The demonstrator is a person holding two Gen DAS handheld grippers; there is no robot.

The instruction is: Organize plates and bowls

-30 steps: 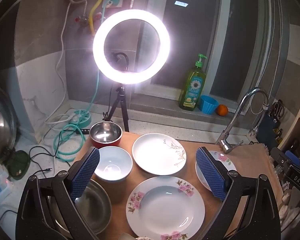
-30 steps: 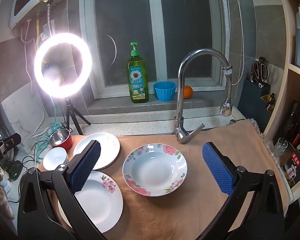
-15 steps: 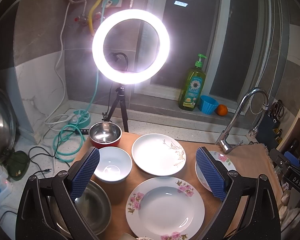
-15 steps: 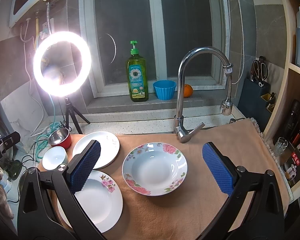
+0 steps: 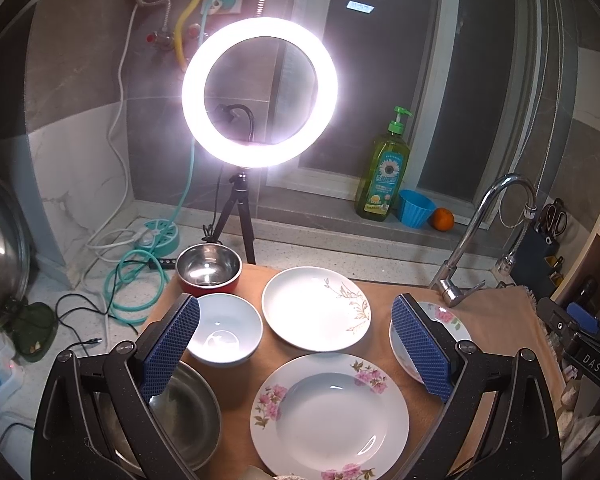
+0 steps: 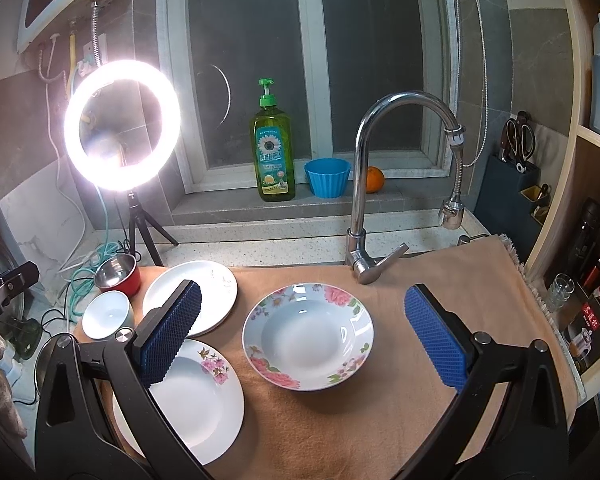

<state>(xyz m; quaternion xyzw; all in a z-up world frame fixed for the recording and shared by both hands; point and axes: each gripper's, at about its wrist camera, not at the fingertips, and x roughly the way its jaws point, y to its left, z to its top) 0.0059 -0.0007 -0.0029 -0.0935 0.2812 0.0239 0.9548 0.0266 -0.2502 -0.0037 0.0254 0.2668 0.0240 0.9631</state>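
Your left hand-held gripper (image 5: 296, 348) hangs above the surface with its blue-padded jaws wide apart and nothing between them. Below it, on the tan cloth (image 5: 496, 320) that covers the surface, lies the white deep plate with pink flowers on its rim (image 5: 330, 414), nearest to you. Just behind it sits the flat white plate with a thin brown sprig pattern (image 5: 316, 308). To the left of that plate stands the plain white ceramic bowl (image 5: 224, 334), and behind the bowl the red bowl with a shiny steel lining (image 5: 209, 270), close to it. At the near left, a large shallow steel basin (image 5: 188, 424) shows partly under your left finger.

Your right hand-held gripper (image 6: 302, 340) is likewise spread open and empty. Framed between its fingers is the deep white plate with a border of large pink and green flowers (image 6: 308, 336), resting alone on the cloth, apart from the other plates on its left. The chrome gooseneck faucet (image 6: 364, 200) rises just behind it.

A lit ring light on a small black tripod (image 5: 260, 92) stands behind the bowls. On the window ledge sit a green dish-soap pump bottle (image 6: 274, 156), a blue ribbed cup (image 6: 327, 178) and an orange (image 6: 375, 179).
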